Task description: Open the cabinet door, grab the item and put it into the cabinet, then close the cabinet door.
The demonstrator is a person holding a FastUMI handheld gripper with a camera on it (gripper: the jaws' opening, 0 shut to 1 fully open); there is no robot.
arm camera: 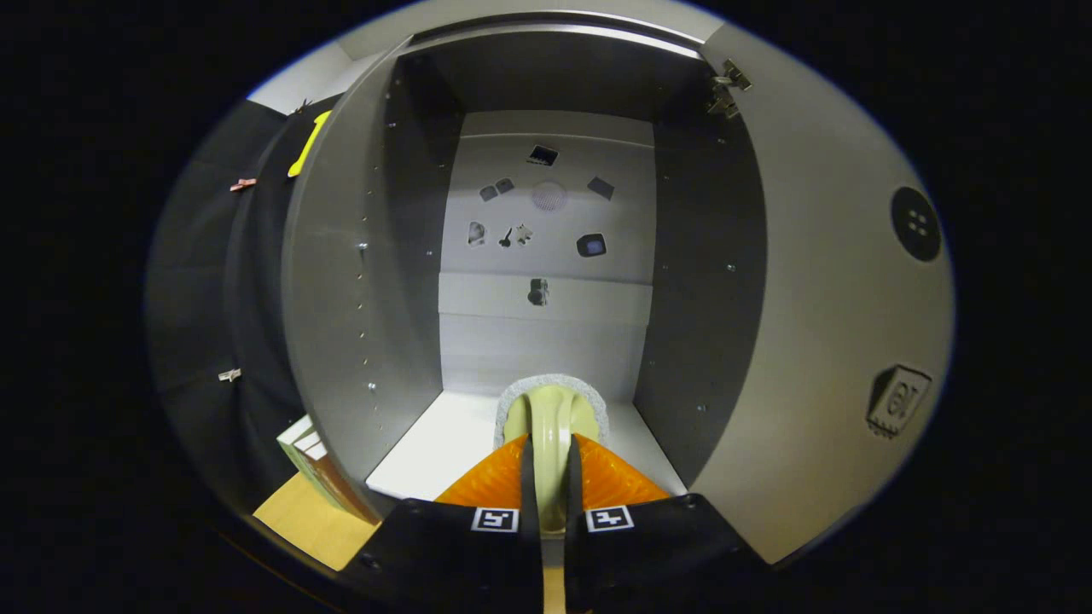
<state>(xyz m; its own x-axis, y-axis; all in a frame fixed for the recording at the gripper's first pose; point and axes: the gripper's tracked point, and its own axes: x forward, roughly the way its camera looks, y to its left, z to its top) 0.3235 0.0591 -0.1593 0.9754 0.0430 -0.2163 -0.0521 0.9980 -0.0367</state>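
From the gripper view, the claw (550,477) is closed narrow on a pale green handle, one finger pressed on each side of it. The handle belongs to a brush-like item (553,411): a pale green body with a rim of grey, speckled scrubbing material around its far end. Its long axis runs straight ahead along the fingers, with the handle end back between them and the rounded head pointing forward into the cabinet (546,256). The head sits just past the fingertips, over the front part of the white cabinet floor (435,452); whether it touches that floor I cannot tell.

The cabinet stands open. Its door (819,298) is swung out on the right, with metal hinges (725,89) at its top inner corner. The door carries a round dark patch with four small light dots and, lower down, a dark square sticker; the marks on the sticker are too warped to read. The left side wall (341,281) is grey, with a line of small shelf-pin holes. On the pale back panel (546,222) there are several small dark stickers or cut-outs, too small to make out.

Left of the cabinet, a small box (311,460) leans beside a tan worktop (307,520). Each finger bears a square black-and-white marker.
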